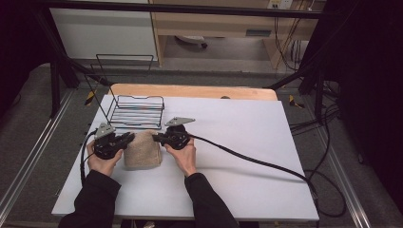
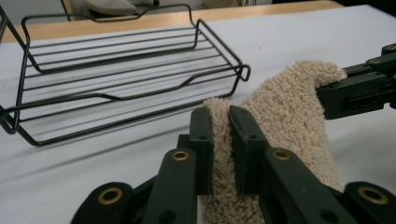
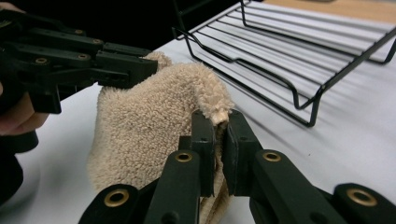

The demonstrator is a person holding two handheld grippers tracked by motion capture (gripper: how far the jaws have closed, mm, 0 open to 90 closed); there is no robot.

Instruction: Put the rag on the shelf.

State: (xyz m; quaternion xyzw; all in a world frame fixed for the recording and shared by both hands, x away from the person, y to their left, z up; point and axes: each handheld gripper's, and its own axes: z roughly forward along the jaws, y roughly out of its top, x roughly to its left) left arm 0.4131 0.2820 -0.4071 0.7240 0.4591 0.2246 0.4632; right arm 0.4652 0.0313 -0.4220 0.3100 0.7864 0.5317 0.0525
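Two claws, left claw [image 2: 220,140] and right claw [image 3: 219,140], each clamped on beige towel [image 1: 142,149], wire rack [image 1: 135,111] nearby

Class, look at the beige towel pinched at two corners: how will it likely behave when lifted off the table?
The beige towel will probably hang floppy: its pinched corners already peak while the rest sags. Its fuzzy pile likely resists slipping from the left tool and right tool. It looks light and unbreakable.
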